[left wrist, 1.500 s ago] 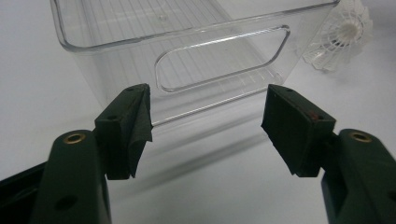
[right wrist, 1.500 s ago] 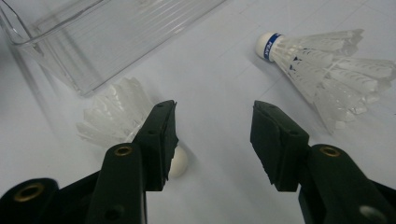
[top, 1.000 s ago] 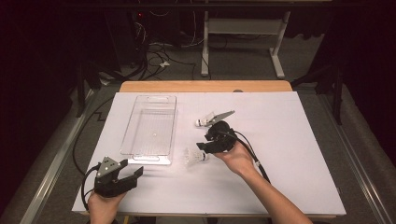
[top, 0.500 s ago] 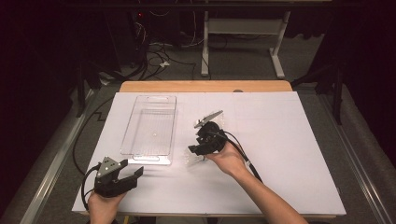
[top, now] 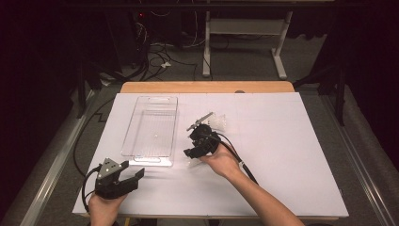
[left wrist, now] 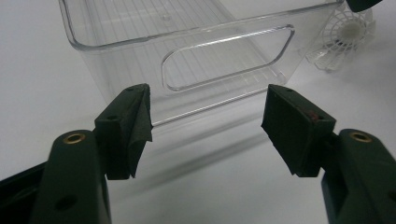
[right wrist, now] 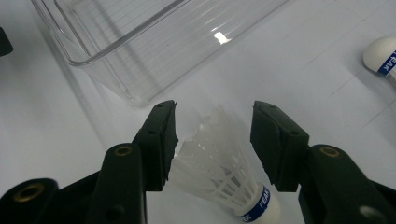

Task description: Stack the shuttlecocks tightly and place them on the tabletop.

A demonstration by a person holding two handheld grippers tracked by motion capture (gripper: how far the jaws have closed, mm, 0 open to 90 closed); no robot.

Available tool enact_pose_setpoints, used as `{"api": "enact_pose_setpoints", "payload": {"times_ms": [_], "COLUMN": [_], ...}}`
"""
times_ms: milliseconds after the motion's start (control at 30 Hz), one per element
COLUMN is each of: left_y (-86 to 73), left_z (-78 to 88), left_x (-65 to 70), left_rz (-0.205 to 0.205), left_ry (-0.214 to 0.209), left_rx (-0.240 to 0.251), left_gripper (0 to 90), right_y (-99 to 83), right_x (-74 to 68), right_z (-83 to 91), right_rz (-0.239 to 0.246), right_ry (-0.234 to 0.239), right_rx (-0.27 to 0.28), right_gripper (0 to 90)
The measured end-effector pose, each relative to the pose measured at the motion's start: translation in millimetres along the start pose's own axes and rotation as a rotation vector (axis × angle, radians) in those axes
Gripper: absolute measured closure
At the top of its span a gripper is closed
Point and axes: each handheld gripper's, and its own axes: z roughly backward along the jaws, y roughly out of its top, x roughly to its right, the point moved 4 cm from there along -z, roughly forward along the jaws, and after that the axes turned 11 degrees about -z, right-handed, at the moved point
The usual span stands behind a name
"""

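Right gripper view: the right gripper (right wrist: 212, 140) has its jaws open around a white shuttlecock (right wrist: 224, 172) beside the clear bin (right wrist: 140, 60); the left gripper (left wrist: 205, 121) gapes empty before that bin.

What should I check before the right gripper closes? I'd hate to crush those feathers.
1. Shuttlecock lies between the right gripper jaws: ok.
2. Jaws open, pads not yet pressing: ok.
3. Pads level with the feather skirt, not the cork: not ok for a gentle grip.
4. Clear bin empty and close by: ok.
5. Left gripper open, parked short of the bin's near end: ok.
6. Second shuttlecock out of the way: ok.
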Motion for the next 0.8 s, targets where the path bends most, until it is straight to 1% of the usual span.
{"api": "enact_pose_setpoints", "payload": {"times_ms": [33, 167, 267, 300, 433, 500, 567, 800], "left_y": [0.1, 0.0, -0.1, 0.0, 0.2, 0.2, 0.2, 0.2], "left_z": [0.0, -0.1, -0.1, -0.3, -0.9, -0.9, -1.1, -1.2], "left_x": [0.1, 0.0, 0.1, 0.3, 0.8, 0.7, 0.4, 0.9], "left_rz": [0.0, 0.001, -0.001, -0.001, 0.0, -0.001, 0.0, -0.003], "left_ry": [0.0, 0.0, -0.002, -0.002, -0.003, -0.004, -0.006, -0.007], "left_rx": [0.001, 0.0, -0.001, 0.0, 0.0, 0.001, 0.0, 0.0], "left_gripper": [33.4, 33.4, 33.4, 33.4, 33.4, 33.5, 33.4, 33.4], "right_y": [0.4, 1.4, 1.3, 1.2, 0.0, 0.3, 0.7, -0.5], "right_x": [0.1, -2.2, -3.2, -2.9, -3.3, -2.8, -2.5, 5.9], "right_z": [-1.2, -5.1, -7.4, -8.1, -8.4, -6.4, -3.7, 6.8], "right_rz": [0.011, 0.013, 0.015, 0.026, 0.03, 0.047, 0.05, 0.063], "right_ry": [-0.006, -0.019, -0.029, -0.037, -0.051, -0.056, -0.061, -0.083], "right_rx": [-0.003, -0.017, -0.027, -0.03, -0.04, -0.038, -0.04, -0.043], "right_gripper": [51.0, 51.3, 53.3, 54.6, 59.3, 62.6, 65.6, 77.9]}}
